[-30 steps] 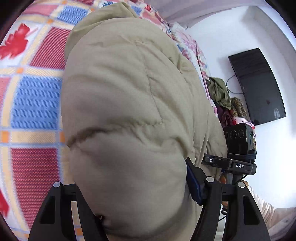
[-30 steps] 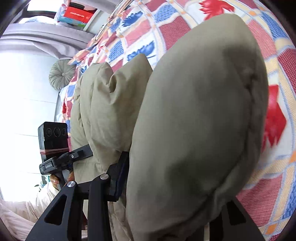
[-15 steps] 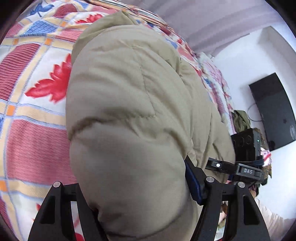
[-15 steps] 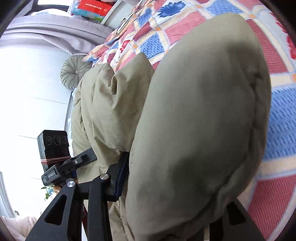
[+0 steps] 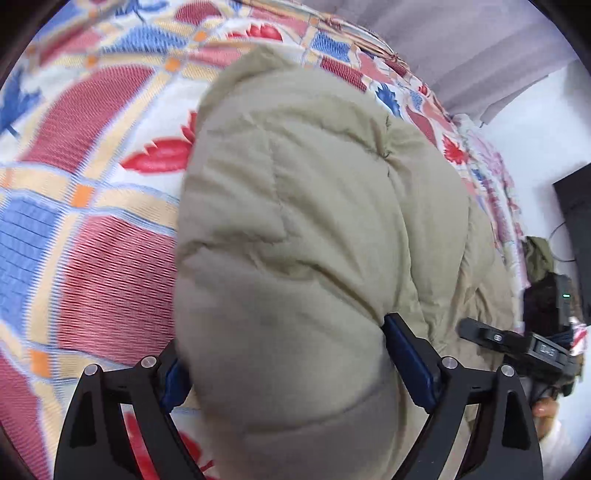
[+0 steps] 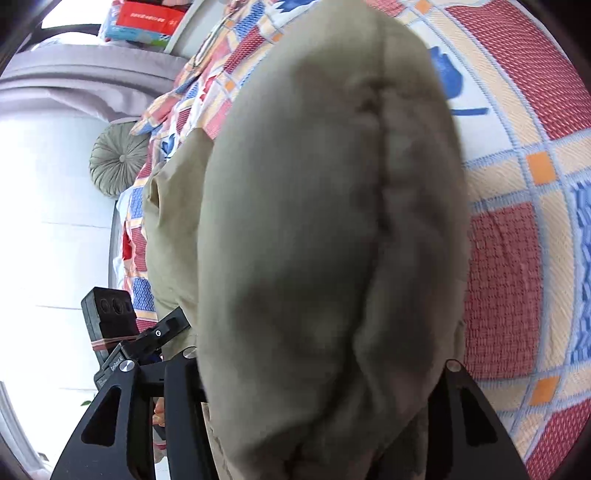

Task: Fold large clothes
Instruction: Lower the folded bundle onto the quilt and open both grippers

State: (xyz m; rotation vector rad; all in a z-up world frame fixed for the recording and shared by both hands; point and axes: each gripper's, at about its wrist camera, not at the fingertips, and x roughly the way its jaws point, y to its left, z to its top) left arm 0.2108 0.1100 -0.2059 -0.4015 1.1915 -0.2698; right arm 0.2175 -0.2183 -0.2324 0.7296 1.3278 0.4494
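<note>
In the left wrist view the left gripper [image 5: 284, 369] is pinching a thick fold of the padded khaki coat [image 5: 314, 229], whose bulk is running far-right over the patterned bedspread [image 5: 92, 258], while in the right wrist view the right gripper [image 6: 317, 373] is clamping another fold of it, with the rest lying left.

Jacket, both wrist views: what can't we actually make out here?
- Left wrist: the puffy khaki jacket fills the frame; its collar, sleeves and fold lines are hidden by its own bulk.
- Right wrist: the jacket bulge hides the right gripper jaw tips, so grip depth is unreadable.
- Left wrist: the bedspread is motion-blurred.
- Left wrist: the left gripper jaw tips are buried in fabric.
- Right wrist: print on the red box is too small to read.
</note>
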